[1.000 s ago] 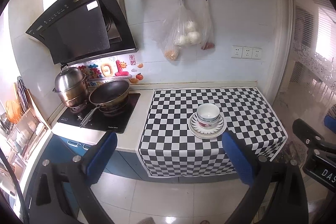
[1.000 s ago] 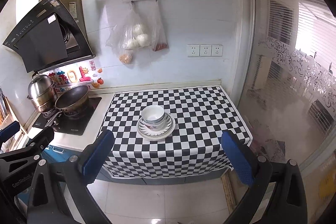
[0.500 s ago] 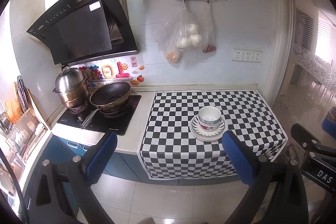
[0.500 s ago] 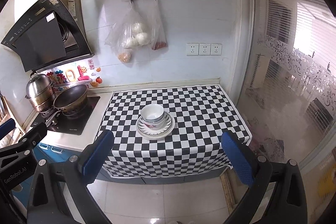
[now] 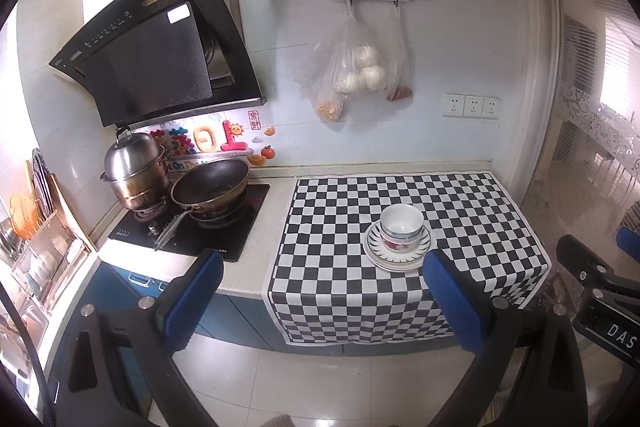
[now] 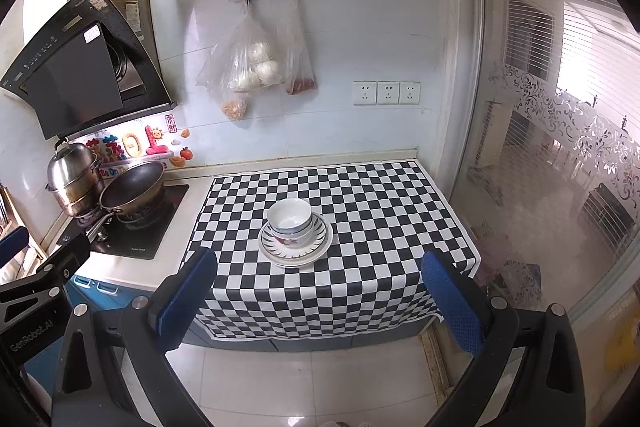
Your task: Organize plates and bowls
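Observation:
White bowls (image 5: 401,229) (image 6: 289,219) are nested on a stack of striped-rim plates (image 5: 416,259) (image 6: 316,251), on the checkered cloth (image 5: 332,227) (image 6: 380,203) over the counter. My left gripper (image 5: 322,291) is open with nothing between its blue pads, held back from the counter above the floor. My right gripper (image 6: 320,289) is open and empty too, likewise well short of the stack. Each gripper shows at the edge of the other's view.
A wok (image 5: 210,185) and a steel pot (image 5: 134,169) sit on the stove at the left, under a black range hood (image 5: 156,47). A dish rack (image 5: 36,247) stands at the far left. Plastic bags (image 5: 356,71) hang on the wall. A glass partition (image 6: 560,167) is at the right.
Both grippers have drawn back a little from the counter; the bowl and plate stack looks slightly smaller and has not moved. Both grippers stayed open.

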The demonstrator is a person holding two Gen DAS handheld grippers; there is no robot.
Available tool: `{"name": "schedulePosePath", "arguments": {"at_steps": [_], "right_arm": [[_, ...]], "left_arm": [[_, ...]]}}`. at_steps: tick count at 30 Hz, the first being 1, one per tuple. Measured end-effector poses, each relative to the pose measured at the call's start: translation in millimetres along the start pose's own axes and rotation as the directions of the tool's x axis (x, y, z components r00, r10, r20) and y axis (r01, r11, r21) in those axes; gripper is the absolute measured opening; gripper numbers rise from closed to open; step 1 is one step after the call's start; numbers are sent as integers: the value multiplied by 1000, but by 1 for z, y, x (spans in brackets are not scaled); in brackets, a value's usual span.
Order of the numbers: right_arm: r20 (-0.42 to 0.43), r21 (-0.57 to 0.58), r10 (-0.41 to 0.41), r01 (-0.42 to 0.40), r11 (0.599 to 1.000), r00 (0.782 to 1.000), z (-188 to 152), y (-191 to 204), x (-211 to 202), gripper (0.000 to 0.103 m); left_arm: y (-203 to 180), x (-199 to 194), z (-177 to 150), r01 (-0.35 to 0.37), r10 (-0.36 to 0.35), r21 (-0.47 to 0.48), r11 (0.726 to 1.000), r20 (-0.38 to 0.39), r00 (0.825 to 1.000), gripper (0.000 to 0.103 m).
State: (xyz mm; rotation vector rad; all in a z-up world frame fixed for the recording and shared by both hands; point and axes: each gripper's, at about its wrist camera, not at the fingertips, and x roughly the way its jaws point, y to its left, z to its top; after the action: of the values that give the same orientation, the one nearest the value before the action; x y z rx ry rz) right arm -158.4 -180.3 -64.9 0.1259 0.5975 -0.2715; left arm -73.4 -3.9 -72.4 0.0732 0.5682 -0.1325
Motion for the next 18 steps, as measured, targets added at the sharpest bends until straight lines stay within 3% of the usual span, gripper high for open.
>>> {"name": "schedulePosePath", "arguments": {"at_steps": [18], "right_arm": [[20, -3, 9, -9, 1000, 1000, 4, -5, -1, 103]], "left_arm": [[-3, -5, 0, -6, 6, -12, 1000, 15, 1000, 102]]}}
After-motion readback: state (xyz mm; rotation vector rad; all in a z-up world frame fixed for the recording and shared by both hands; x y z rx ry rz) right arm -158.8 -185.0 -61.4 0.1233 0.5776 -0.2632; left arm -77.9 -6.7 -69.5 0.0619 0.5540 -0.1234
